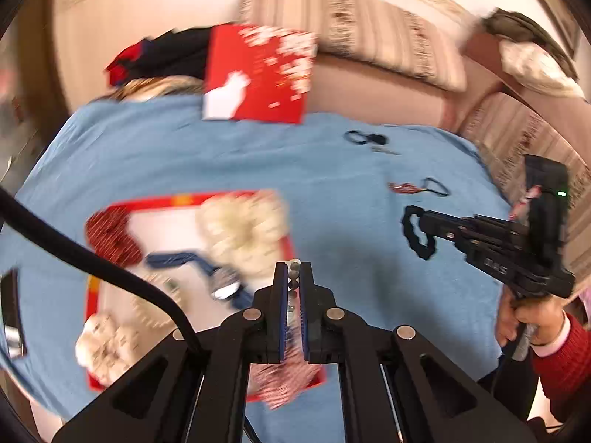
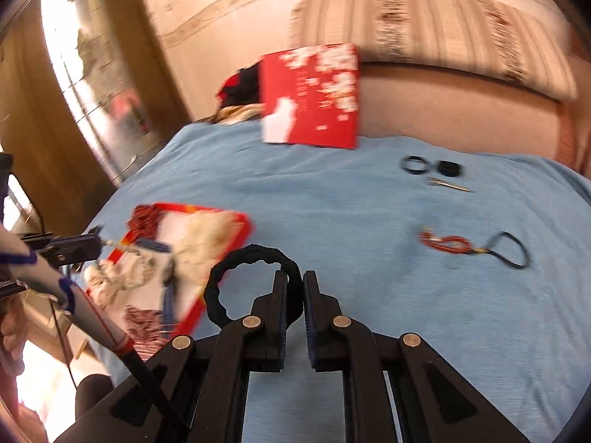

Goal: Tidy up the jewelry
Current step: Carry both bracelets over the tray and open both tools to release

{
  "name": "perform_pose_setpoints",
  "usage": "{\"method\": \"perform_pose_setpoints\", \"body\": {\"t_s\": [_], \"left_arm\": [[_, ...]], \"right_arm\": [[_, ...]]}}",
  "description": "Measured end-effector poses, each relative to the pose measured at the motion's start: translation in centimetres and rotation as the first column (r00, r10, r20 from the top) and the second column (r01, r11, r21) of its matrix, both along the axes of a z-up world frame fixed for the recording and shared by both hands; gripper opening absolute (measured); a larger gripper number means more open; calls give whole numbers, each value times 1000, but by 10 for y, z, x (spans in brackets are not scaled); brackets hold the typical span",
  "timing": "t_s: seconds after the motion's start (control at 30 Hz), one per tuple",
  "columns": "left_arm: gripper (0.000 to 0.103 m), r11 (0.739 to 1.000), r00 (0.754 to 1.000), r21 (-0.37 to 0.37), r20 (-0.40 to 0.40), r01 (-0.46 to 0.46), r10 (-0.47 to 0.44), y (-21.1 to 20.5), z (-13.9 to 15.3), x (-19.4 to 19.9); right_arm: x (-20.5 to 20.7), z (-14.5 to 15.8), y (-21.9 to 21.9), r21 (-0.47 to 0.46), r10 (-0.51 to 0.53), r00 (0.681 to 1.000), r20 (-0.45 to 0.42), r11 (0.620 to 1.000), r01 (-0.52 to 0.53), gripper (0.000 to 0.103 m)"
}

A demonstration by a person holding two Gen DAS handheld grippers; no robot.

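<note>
blue cloth (image 2: 332,221) covers the table, a sofa behind it. left gripper (image 1: 293,280) pinches a beaded strand (image 1: 293,277) over the red-rimmed tray (image 1: 155,199), where pale and red pieces already lie. right gripper (image 2: 294,288) clamps a black fabric ring (image 2: 236,262) above the cloth. judging by this, both pieces are mid-carry; next each needs lowering into the tray and letting go. a red beaded piece (image 2: 445,242) and small black rings (image 2: 430,166) wait near the far edge. print on the red box (image 2: 314,96) is too blurred to read.
</note>
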State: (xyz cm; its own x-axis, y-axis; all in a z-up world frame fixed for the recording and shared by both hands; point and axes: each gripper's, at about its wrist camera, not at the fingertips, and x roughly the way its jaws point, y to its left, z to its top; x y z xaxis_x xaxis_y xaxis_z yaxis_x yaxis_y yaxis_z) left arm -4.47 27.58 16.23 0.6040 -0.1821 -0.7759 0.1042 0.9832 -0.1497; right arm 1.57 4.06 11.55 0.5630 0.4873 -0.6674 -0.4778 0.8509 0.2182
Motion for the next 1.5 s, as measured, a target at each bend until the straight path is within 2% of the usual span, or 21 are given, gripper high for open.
{"method": "perform_pose_setpoints", "body": {"t_s": [0.33, 0.53, 0.77, 0.97, 1.27, 1.3, 1.37, 1.43, 1.5], "left_arm": [[5, 983, 981, -42, -88, -177, 173, 87, -54, 2], [5, 971, 971, -76, -98, -225, 217, 120, -62, 25], [5, 962, 956, -36, -124, -272, 266, 141, -81, 62], [5, 954, 944, -32, -156, -297, 289, 151, -95, 78], [6, 935, 928, -32, -135, -354, 347, 163, -88, 90], [8, 934, 928, -34, -135, -356, 348, 163, -86, 91], [22, 932, 927, -38, -128, -360, 353, 163, -82, 91], [32, 926, 923, -43, -115, -374, 368, 162, -76, 88], [33, 922, 920, -58, -104, -384, 377, 161, -70, 83]], "right_arm": [[-18, -23, 114, -31, 182, 982, -53, 983, -183, 9], [-31, -39, 170, -29, 280, 956, -94, 959, -283, 9], [-45, -66, 221, -89, 369, 920, -135, 920, -382, 9], [-49, -89, 236, -100, 386, 904, -182, 908, -407, 9], [-53, -95, 242, -102, 405, 892, -199, 897, -430, 11], [-54, -94, 241, -100, 405, 893, -198, 898, -429, 11], [-53, -92, 240, -93, 408, 892, -196, 898, -431, 13], [-54, -89, 238, -90, 408, 893, -189, 899, -430, 19], [-55, -84, 235, -83, 411, 895, -174, 899, -429, 32]]}}
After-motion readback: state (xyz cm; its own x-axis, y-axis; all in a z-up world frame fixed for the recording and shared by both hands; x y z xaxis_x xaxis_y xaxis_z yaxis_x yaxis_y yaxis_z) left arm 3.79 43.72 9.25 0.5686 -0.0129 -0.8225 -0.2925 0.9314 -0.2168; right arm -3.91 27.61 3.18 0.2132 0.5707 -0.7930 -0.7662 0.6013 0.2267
